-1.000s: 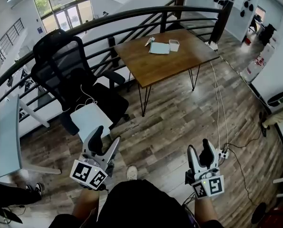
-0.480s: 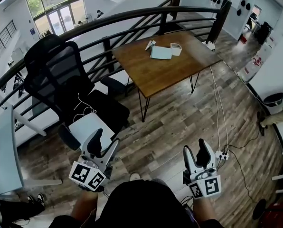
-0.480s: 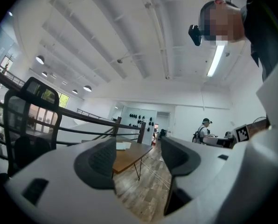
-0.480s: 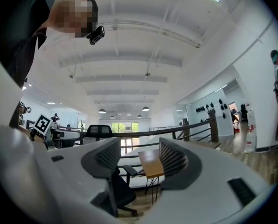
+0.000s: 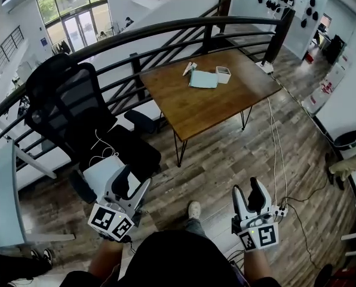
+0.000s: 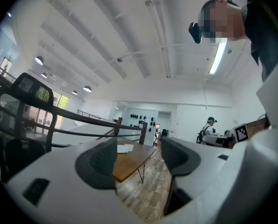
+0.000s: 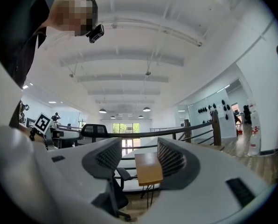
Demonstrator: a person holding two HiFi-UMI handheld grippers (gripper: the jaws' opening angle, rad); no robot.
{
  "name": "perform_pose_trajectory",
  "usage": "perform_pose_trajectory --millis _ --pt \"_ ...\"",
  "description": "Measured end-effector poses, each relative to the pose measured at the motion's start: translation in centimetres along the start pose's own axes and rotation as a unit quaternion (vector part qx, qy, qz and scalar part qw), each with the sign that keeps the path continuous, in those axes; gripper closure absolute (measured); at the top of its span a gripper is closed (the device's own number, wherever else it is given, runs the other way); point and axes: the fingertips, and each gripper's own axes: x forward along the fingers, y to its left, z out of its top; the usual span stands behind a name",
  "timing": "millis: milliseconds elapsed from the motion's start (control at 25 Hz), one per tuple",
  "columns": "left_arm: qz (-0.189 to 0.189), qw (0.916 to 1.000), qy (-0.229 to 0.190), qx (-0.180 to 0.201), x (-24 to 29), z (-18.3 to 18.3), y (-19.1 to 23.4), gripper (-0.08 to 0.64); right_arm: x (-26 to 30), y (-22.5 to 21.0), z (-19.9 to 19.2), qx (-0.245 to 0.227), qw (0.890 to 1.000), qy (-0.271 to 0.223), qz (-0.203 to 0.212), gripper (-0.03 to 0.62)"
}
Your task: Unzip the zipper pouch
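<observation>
Wooden table [image 5: 208, 103] at upper centre bears the pouch [image 5: 203, 79], well beyond your left gripper [image 5: 132, 183] and right gripper [image 5: 248, 191] (right marginally nearer). Both jaws stand apart and empty, the right's having just been closing.

Daylight from the tall windows [image 5: 76, 17] and a ceiling strip light [image 6: 218, 57] left the room bright, with soft shadows. Fisheye distortion bowed the railing [image 5: 166, 27] and blackened the gripper views' corners; the right gripper [image 7: 139, 157], near its lens, looked soft.
</observation>
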Motion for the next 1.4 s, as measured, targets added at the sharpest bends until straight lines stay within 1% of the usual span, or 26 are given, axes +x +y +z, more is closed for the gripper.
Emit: perform_pose_trajectory --millis 200,400,520,640,840,1000,1080,1200,1320,1400 --pt "0.024 0.9995 -0.015 0.012 5.4 1.5 0.8 0.264 5.4 -4.9 0.6 0.005 1.0 -0.01 0.019 0.367" --pt "0.044 0.9988 -0.014 0.017 10.2 1.4 1.2 0.264 9.7 -9.4 -0.2 0.022 0.999 -0.01 0.033 0.367" --pt "0.054 0.9984 -0.013 0.016 13.0 1.2 1.1 0.264 11.3 -12.1 -0.7 0.021 0.999 -0.005 0.04 0.368" --pt "0.062 0.9979 -0.011 0.015 15.7 0.8 0.7 0.264 12.5 -14.9 -1.1 0.031 0.999 -0.001 0.043 0.37" --pt "0.074 0.9971 -0.012 0.015 18.6 0.5 -0.1 0.264 13.6 -18.2 -1.8 0.036 0.998 0.013 0.051 0.373" --pt "0.074 0.9971 -0.002 0.016 20.1 -0.1 -0.2 0.264 14.6 -19.9 -2.8 0.03 0.998 0.027 0.053 0.373" --pt "0.075 0.997 0.011 0.02 20.5 -0.7 0.0 0.265 15.6 -20.2 -3.6 0.036 0.997 0.035 0.058 0.376" --pt "0.076 0.9967 0.026 0.01 21.0 -1.5 0.8 0.265 16.8 -19.8 -4.3 0.052 0.996 0.042 0.064 0.377" --pt "0.074 0.9969 0.029 0.0 22.1 -1.9 1.8 0.265 17.6 -19.4 -4.1 0.042 0.996 0.044 0.066 0.377" --pt "0.069 0.9973 0.026 -0.003 23.1 -1.8 2.5 0.264 18.2 -19.7 -4.3 0.048 0.996 0.049 0.059 0.379"
